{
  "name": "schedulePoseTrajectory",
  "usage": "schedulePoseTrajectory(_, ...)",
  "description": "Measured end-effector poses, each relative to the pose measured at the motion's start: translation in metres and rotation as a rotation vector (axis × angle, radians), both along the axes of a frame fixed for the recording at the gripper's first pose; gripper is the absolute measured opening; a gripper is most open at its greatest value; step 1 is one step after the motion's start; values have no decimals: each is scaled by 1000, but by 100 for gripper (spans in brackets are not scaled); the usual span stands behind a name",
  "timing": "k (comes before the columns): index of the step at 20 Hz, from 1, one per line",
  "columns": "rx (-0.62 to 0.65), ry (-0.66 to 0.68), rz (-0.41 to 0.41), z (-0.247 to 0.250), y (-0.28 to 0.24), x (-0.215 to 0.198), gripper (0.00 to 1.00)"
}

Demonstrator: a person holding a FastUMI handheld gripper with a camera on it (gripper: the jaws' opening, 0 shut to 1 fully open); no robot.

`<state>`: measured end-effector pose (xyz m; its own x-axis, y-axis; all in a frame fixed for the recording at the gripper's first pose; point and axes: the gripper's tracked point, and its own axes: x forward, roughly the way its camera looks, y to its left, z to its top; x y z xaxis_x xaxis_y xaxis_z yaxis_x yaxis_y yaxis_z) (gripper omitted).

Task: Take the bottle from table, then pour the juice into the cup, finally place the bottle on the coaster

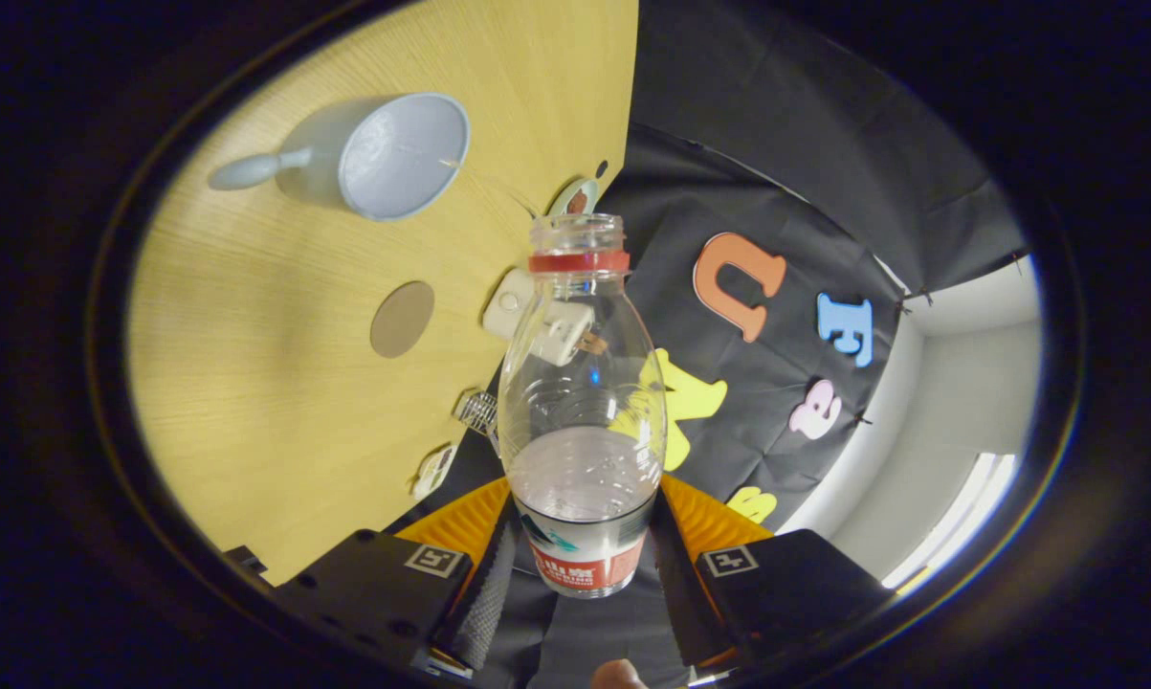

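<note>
A clear plastic bottle [580, 411] with a red neck ring and no cap stands between my two fingers, which press on its labelled lower part; my gripper [580, 565] is shut on it. Clear liquid sits in the bottle's lower part. The view is rolled, so the yellow wooden table [278, 383] runs up the side of the bottle. A pale blue-grey cup [398, 158] with a handle lies beyond the bottle's mouth, its opening facing me. A round brown coaster [402, 319] lies flat on the table between the cup and my fingers.
Small items line the table's edge by the black cloth wall [776, 191]: a white boxy device [537, 316], a small metal clip [476, 411], a small white tag [433, 471] and a round sticker [575, 196]. A fingertip [618, 675] shows behind the gripper.
</note>
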<state>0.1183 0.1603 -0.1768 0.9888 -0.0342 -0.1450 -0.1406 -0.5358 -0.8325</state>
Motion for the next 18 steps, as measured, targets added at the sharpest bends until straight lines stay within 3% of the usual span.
schedulePoseTrajectory(18,-61,-19,29,10,10,0,76)
